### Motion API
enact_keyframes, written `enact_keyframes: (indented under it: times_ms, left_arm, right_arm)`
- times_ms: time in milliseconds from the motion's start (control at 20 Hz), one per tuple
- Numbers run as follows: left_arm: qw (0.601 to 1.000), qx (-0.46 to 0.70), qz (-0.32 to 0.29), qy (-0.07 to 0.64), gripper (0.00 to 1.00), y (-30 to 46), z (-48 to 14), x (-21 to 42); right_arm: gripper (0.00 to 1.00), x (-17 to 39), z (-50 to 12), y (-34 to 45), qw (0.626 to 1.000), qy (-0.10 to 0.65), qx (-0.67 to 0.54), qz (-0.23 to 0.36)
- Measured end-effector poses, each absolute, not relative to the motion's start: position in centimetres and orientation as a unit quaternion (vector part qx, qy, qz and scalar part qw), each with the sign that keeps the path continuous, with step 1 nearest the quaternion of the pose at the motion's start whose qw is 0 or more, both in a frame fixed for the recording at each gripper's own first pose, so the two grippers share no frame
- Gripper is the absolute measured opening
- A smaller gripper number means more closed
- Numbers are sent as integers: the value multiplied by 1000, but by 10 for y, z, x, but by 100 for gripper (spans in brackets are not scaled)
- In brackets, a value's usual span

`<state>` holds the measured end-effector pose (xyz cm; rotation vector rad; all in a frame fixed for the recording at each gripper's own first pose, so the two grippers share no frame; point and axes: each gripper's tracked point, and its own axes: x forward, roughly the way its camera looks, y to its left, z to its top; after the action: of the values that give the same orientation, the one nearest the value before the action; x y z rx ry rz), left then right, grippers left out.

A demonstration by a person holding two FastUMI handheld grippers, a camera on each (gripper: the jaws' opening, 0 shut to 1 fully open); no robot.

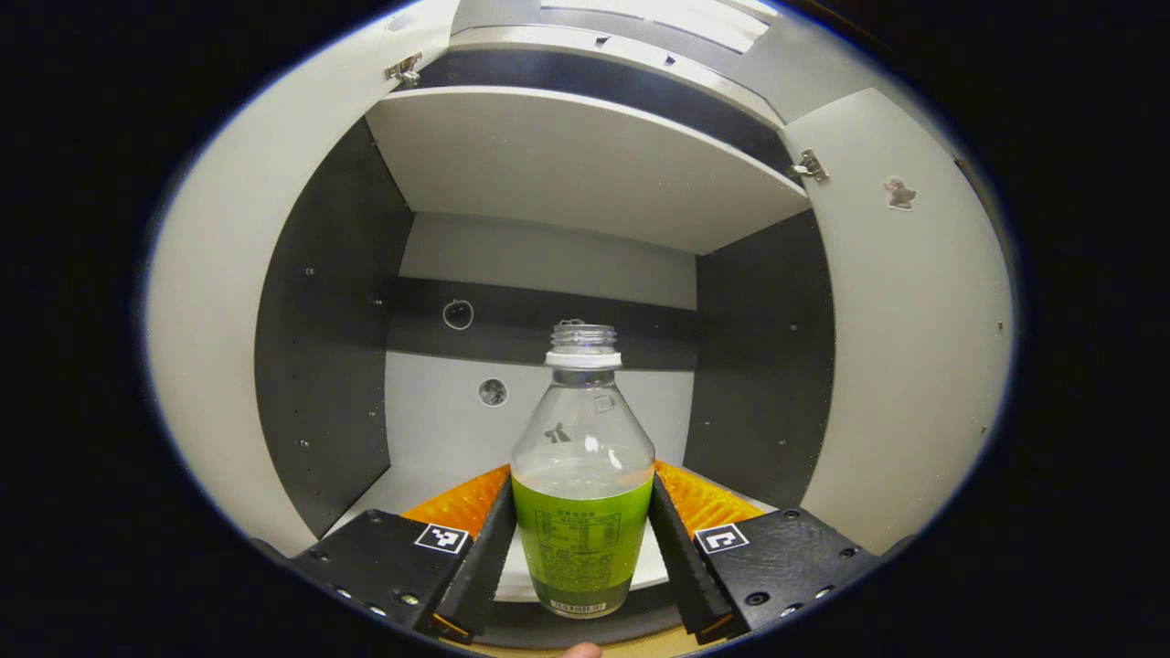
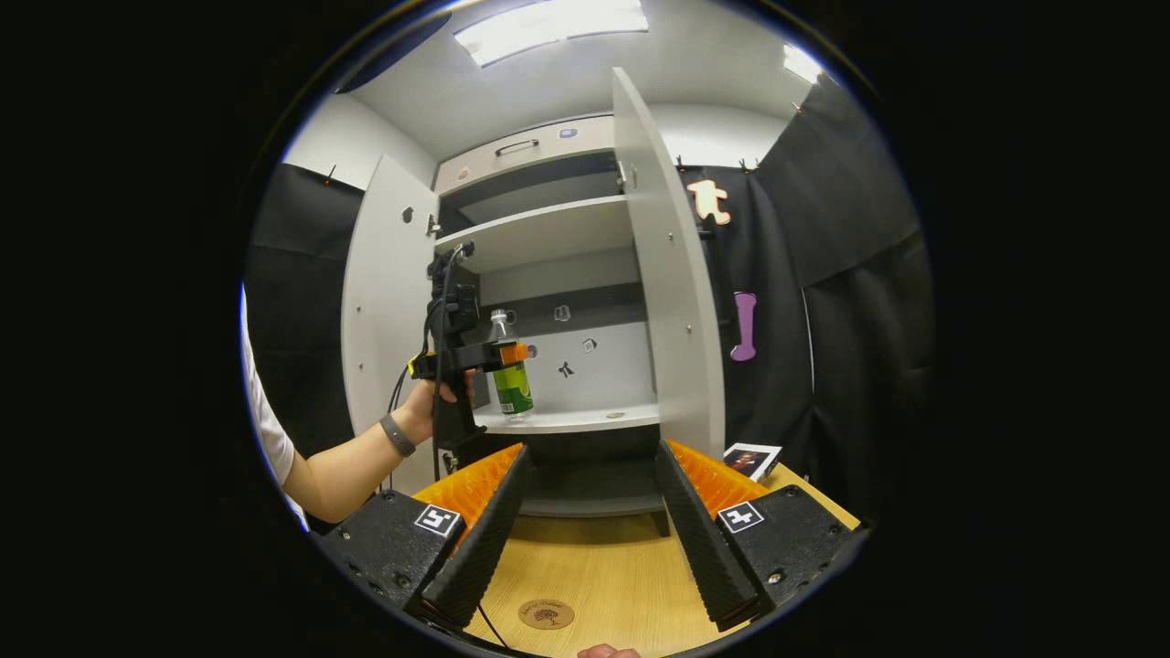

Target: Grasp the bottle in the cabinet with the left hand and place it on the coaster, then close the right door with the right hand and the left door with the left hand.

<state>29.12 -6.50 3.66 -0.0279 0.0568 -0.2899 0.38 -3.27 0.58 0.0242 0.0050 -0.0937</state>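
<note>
A clear, uncapped bottle (image 1: 582, 457) with a green label and some green liquid stands upright at the front of the open cabinet's lower shelf (image 2: 585, 419). My left gripper (image 1: 581, 512) is shut on it, both fingers pressing on the label. In the right gripper view a hand holds that left gripper (image 2: 498, 355) around the bottle (image 2: 512, 384) at the shelf's left front edge. Whether the bottle's base touches the shelf I cannot tell. My right gripper (image 2: 591, 450) hangs open over the wooden table, with the round coaster (image 2: 546, 613) just below it. The left door (image 2: 384, 302) and the right door (image 2: 663, 292) stand open.
An upper shelf (image 1: 567, 155) spans the cabinet above the bottle. The wooden table (image 2: 603, 567) runs up to the cabinet's foot. A small picture card (image 2: 751, 459) lies on the table at the right, beside the right door. A forearm (image 2: 356, 466) reaches in from the left.
</note>
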Motion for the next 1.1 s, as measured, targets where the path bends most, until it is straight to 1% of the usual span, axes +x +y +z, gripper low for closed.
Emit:
enact_keyframes:
  times_ms: [150, 250, 450, 600, 750, 850, 1000, 1100]
  left_arm:
    - [987, 3, -162, 23, 75, -74, 32, 249]
    - [983, 9, -180, 31, 75, -86, 19, 218]
    - [979, 14, -191, 64, 75, -104, -40, 160]
    - [980, 3, -180, 85, 75, -109, -84, 130]
    - [985, 2, -158, 67, 74, -108, -110, 110]
    - [987, 3, -148, 67, 74, -111, -131, 96]
    - [986, 1, -141, 89, 75, -118, -164, 80]
    - [987, 2, -134, 87, 74, -120, -179, 71]
  right_arm:
    - [84, 3, 9, -23, 1000, 2, 11, -27]
    - [84, 1, 13, -16, 1000, 1, 11, -14]
    - [84, -6, 23, -5, 1000, -2, -1, 7]
    - [84, -12, 28, -3, 1000, -3, -11, 9]
    - [84, -18, 30, -3, 1000, -8, -4, 10]
    - [84, -20, 30, -9, 1000, -7, -2, -1]
    - [84, -22, 32, -17, 1000, -4, -6, -15]
    - [84, -21, 36, -22, 1000, -4, -13, -22]
